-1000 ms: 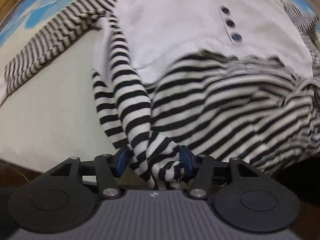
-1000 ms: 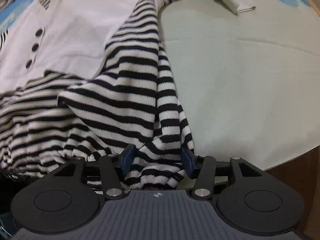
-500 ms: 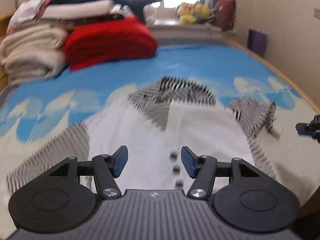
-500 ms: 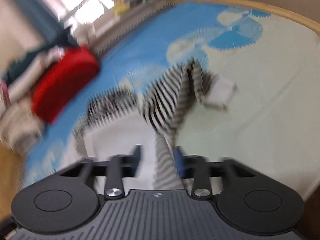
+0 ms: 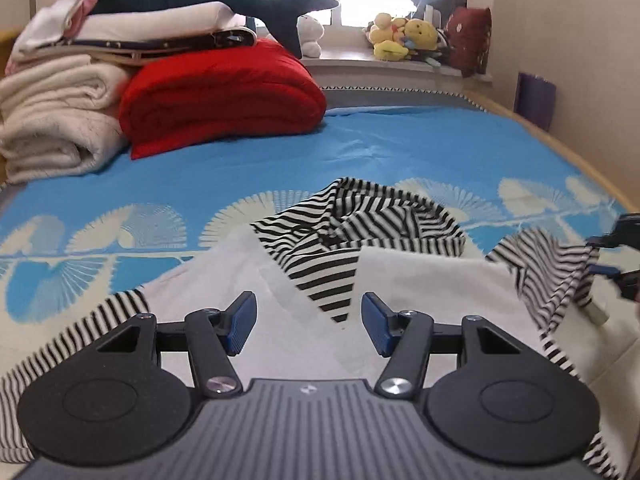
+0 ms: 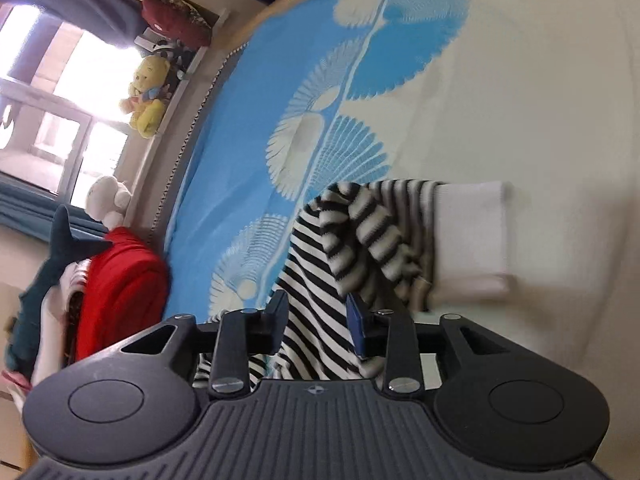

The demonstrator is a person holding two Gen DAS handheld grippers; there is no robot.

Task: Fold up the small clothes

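Jaws of the left gripper [image 5: 308, 320] gape wide, empty, above the striped garment [image 5: 332, 264] spread on the bed [image 5: 360, 152]. Right gripper [image 6: 316, 316] pinches its striped sleeve [image 6: 320, 280], white cuff [image 6: 472, 236] at 2 o'clock.

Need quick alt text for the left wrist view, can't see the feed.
The left gripper, jaws open and empty, hovers over a white and striped top lying on the blue bed sheet. Folded blankets are piled beyond.
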